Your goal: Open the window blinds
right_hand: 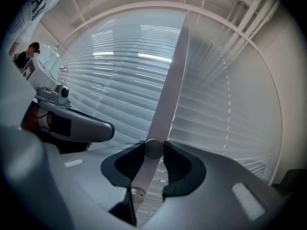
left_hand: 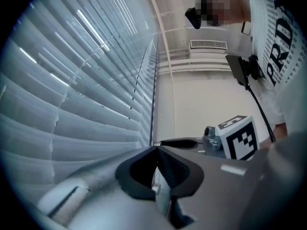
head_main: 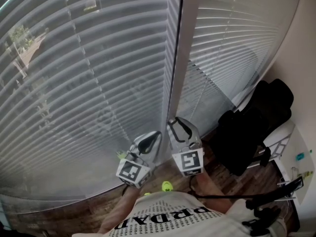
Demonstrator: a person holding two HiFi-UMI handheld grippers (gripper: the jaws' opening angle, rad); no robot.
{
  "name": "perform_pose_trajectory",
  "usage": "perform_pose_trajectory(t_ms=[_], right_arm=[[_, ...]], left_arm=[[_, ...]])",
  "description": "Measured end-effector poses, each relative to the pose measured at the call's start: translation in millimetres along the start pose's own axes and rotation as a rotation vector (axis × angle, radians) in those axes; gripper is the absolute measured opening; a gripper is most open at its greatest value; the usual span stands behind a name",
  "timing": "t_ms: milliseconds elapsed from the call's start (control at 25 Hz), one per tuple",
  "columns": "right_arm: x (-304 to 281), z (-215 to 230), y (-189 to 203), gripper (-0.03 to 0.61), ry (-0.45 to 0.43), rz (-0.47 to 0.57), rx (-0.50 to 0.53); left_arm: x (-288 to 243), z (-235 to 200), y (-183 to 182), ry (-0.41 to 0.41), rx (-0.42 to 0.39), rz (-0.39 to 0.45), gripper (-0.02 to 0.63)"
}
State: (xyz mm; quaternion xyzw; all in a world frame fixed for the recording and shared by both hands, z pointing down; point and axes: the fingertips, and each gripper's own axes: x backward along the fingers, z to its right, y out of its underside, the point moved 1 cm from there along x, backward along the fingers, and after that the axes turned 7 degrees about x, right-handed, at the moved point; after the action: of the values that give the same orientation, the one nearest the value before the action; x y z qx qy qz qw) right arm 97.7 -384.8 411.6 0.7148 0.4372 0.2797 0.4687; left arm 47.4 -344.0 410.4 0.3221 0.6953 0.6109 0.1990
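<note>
Two sets of white slatted blinds cover the window, a wide one (head_main: 89, 83) at left and a narrower one (head_main: 232, 43) at right, with their slats closed. A grey wand (head_main: 180, 58) hangs between them. My right gripper (head_main: 174, 124) points level at the window. In the right gripper view its pads grip the wand (right_hand: 168, 90) from both sides, at my right gripper (right_hand: 153, 150). Just left of it is my left gripper (head_main: 156, 135). In the left gripper view my left gripper (left_hand: 157, 148) has its tips together, and I see nothing between them.
A black bag or chair (head_main: 252, 127) stands close by at the right, next to white furniture (head_main: 296, 157). Wooden floor (head_main: 74, 214) runs under the blinds, with small yellow-green objects (head_main: 167, 185) near my feet. A dark cable (head_main: 232, 197) crosses at lower right.
</note>
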Motion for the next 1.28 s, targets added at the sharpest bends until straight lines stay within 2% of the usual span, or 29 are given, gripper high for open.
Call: perform_pose_trajectory(t_ms=[360, 800, 1080, 1280], right_arm=[[0.4, 1.5, 1.7, 0.133, 0.007, 0.003, -0.063], [1.5, 4.3, 4.1, 0.132, 0.017, 0.013, -0.239], [2.4, 4.5, 4.7, 0.133, 0.021, 0.022, -0.372], [2.0, 6.3, 6.4, 0.133, 0.026, 0.031, -0.463]], left_arm=[[0.3, -0.1, -2.2, -0.004, 0.011, 0.006, -0.008], [3.8, -1.6, 2.2, -0.003, 0.001, -0.014, -0.008], [4.1, 1.9, -2.6, 0.002, 0.017, 0.001, -0.008], [5.9, -1.7, 2.0, 0.005, -0.010, -0.015, -0.008]])
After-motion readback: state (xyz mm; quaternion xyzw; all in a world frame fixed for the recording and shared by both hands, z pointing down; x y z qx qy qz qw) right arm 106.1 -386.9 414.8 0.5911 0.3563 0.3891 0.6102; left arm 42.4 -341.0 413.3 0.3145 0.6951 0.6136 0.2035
